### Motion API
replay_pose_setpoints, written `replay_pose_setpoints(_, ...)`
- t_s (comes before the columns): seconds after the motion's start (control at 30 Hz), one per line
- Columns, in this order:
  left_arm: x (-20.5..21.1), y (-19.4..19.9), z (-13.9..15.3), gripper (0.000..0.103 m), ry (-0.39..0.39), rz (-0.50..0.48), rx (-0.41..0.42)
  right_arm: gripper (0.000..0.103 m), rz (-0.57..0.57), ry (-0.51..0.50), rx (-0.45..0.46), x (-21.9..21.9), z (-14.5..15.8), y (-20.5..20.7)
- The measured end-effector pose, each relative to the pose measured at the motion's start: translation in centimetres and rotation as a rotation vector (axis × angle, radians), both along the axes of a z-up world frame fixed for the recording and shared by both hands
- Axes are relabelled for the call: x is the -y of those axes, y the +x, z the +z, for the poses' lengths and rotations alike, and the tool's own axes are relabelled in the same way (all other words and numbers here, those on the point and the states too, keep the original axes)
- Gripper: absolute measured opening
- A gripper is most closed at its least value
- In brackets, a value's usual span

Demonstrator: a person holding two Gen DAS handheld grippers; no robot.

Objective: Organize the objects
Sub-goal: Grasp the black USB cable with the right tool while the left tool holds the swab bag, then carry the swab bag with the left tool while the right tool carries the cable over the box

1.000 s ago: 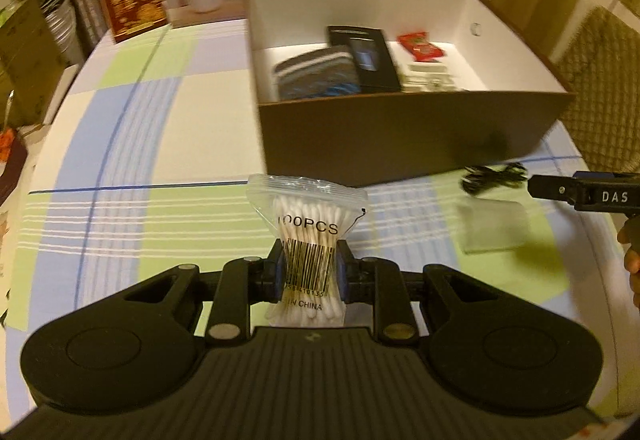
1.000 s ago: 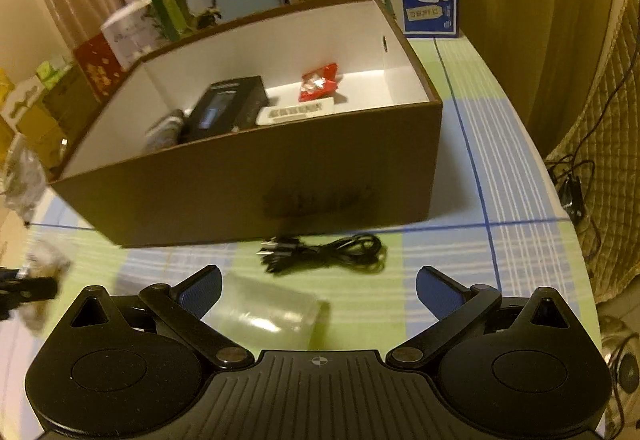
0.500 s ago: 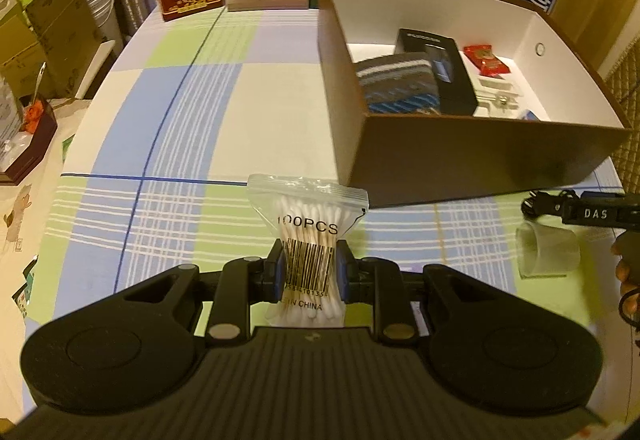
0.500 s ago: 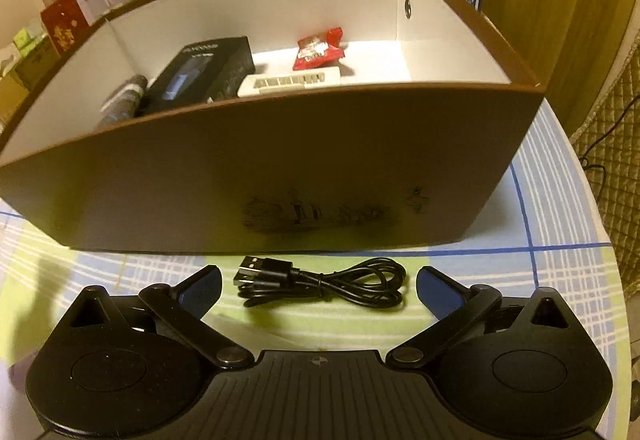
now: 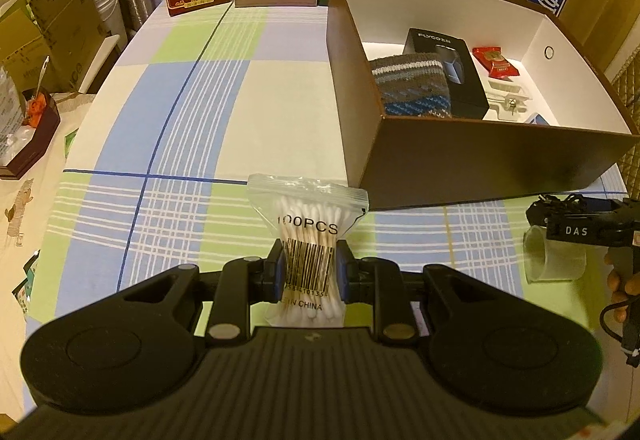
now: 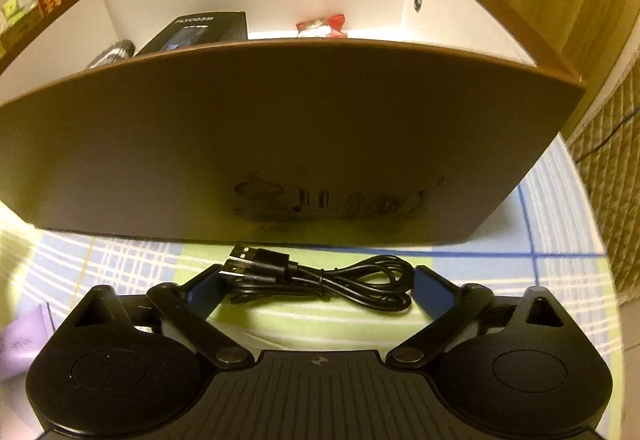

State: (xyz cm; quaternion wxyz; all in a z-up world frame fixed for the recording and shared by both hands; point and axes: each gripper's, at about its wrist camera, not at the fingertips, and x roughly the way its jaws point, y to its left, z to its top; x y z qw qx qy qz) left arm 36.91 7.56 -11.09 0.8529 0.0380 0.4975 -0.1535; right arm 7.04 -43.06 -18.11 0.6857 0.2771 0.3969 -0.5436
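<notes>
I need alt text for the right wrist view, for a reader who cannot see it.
The open right gripper straddles a coiled black USB cable on the checked tablecloth. Just behind stands a brown box holding a black carton and a red packet.

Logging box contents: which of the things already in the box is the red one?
The small red snack packet, lying toward the far right of the brown box, beside the black carton; the striped knit item is grey and blue.
</notes>
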Motion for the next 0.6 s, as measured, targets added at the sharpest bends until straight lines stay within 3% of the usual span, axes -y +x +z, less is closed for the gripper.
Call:
replay_pose_setpoints(0.23, 0.2, -0.4, 0.4, 0.020, -0.009, -0.008, 0.009, 0.094, 0.011, -0.011, 0.002, -1.0, 1.4, -0.3)
replay_pose_setpoints(0.6, 1.2, -1.2, 2.8, 0.020, -0.044, -0.044, 0.051, 0.093, 0.042, -0.053, 0.083, -4.3, 7.0, -1.7)
